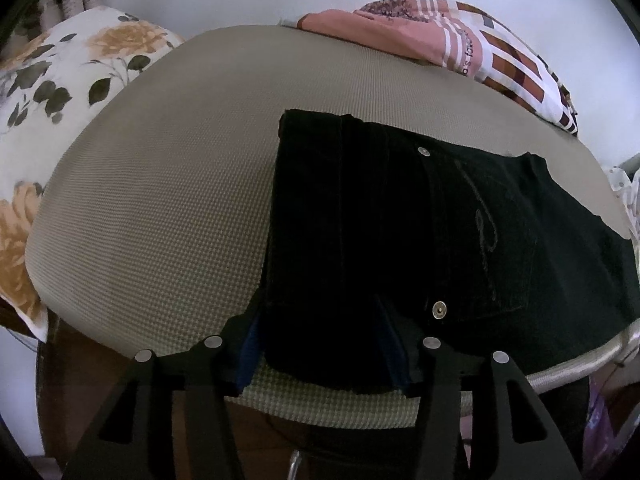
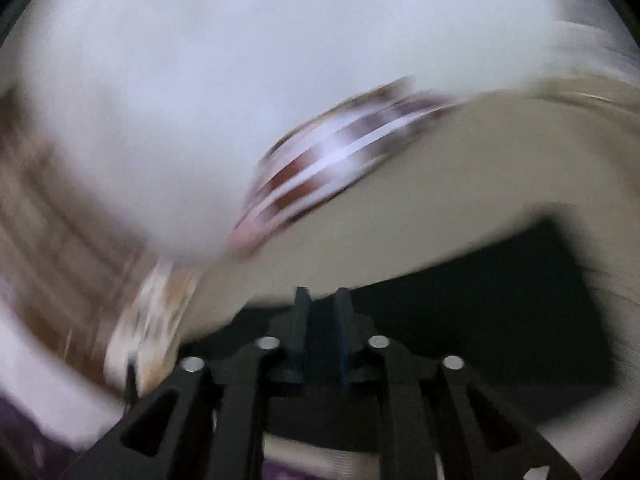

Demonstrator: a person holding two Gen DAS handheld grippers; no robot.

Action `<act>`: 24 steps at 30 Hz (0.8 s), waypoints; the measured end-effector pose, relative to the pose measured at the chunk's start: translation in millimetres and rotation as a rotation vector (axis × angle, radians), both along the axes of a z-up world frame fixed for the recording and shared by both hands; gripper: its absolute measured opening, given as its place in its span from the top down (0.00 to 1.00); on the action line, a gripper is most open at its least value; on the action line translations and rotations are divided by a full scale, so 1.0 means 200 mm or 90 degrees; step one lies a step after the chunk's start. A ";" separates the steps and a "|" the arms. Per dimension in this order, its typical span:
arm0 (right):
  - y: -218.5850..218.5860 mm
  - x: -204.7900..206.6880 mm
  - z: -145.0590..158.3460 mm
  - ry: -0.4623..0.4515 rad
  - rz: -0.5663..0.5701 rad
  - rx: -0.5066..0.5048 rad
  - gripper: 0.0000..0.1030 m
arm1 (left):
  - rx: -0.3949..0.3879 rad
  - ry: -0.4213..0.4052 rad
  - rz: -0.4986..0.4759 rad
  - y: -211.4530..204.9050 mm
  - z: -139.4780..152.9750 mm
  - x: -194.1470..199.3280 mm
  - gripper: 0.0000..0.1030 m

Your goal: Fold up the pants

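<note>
The black pants point(image 1: 400, 220) lie folded on the beige textured surface point(image 1: 160, 200), filling the right half of the left wrist view, with two metal studs showing. My left gripper point(image 1: 320, 316) is open, its blue-padded fingers point(image 1: 250, 356) straddling the near edge of the pants. The right wrist view is heavily blurred. The pants show there as a dark patch point(image 2: 500, 300) at lower right on the beige surface point(image 2: 460, 184). My right gripper point(image 2: 322, 300) has its fingers close together over the pants' edge; whether cloth is pinched between them is not clear.
A floral pillow point(image 1: 52, 92) lies at the left. A pink and brown patterned cloth point(image 1: 460, 44) lies at the back right, and shows blurred in the right wrist view point(image 2: 340, 156). The surface's near edge and a metal frame point(image 1: 580, 364) are at lower right.
</note>
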State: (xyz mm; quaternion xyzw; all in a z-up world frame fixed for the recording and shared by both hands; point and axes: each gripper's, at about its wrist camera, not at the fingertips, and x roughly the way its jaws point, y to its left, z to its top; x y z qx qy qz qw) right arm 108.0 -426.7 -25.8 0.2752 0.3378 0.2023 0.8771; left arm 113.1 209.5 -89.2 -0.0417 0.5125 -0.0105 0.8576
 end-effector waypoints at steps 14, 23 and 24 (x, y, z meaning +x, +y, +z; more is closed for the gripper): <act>1.20 0.88 -0.40 0.085 0.388 -0.198 0.55 | -0.062 0.001 0.031 0.09 -0.03 0.01 0.35; 1.40 1.07 -0.53 0.144 0.500 -0.240 0.67 | -0.055 0.002 0.032 0.07 -0.04 0.01 0.31; 1.43 1.07 -0.54 0.138 0.509 -0.269 0.71 | -0.062 0.005 0.036 0.08 -0.04 0.01 0.30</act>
